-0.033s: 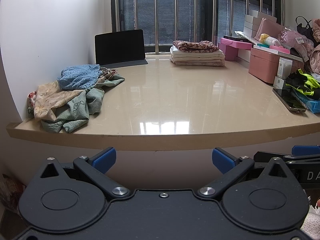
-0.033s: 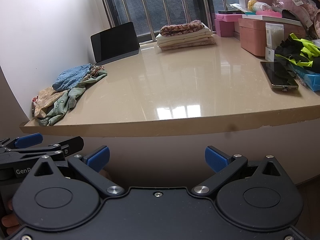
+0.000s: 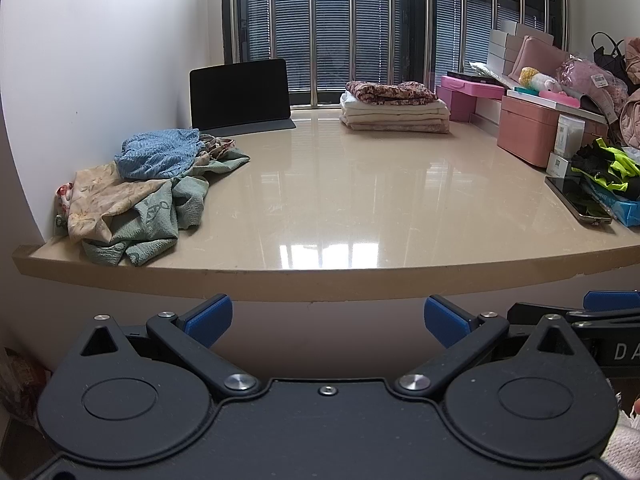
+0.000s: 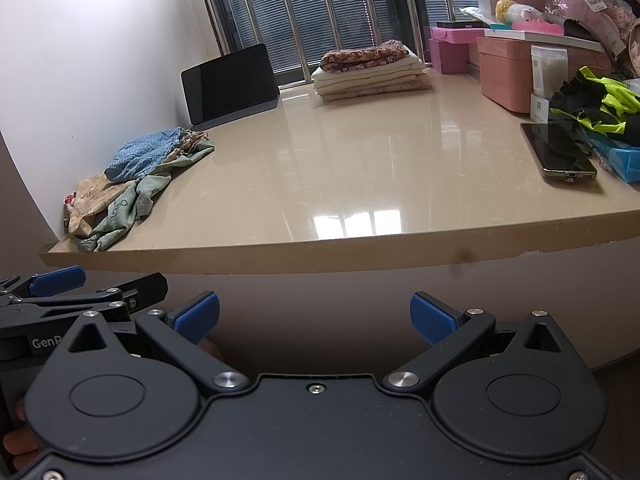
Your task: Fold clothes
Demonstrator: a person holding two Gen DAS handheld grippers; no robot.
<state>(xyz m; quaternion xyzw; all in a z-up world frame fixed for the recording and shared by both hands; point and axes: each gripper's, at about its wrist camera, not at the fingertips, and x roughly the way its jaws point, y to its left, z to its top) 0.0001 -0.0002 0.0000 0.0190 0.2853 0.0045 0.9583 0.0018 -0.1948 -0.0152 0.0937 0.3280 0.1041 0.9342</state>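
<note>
A heap of unfolded clothes (image 3: pixel 140 196) lies at the table's left edge, with a blue garment (image 3: pixel 160 158) on top of beige and green ones; it also shows in the right wrist view (image 4: pixel 124 184). A stack of folded clothes (image 3: pixel 394 108) sits at the back by the window, also in the right wrist view (image 4: pixel 368 70). My left gripper (image 3: pixel 326 318) is open and empty, below and in front of the table's front edge. My right gripper (image 4: pixel 314 316) is open and empty, also below the front edge, to the right of the left one.
A beige glossy table (image 3: pixel 340 200) fills the view. A dark tablet (image 3: pixel 240 94) stands at the back left. A phone (image 3: pixel 578 200) lies at the right edge beside black and neon-yellow cloth (image 3: pixel 608 164). Pink boxes (image 3: pixel 528 128) line the right side.
</note>
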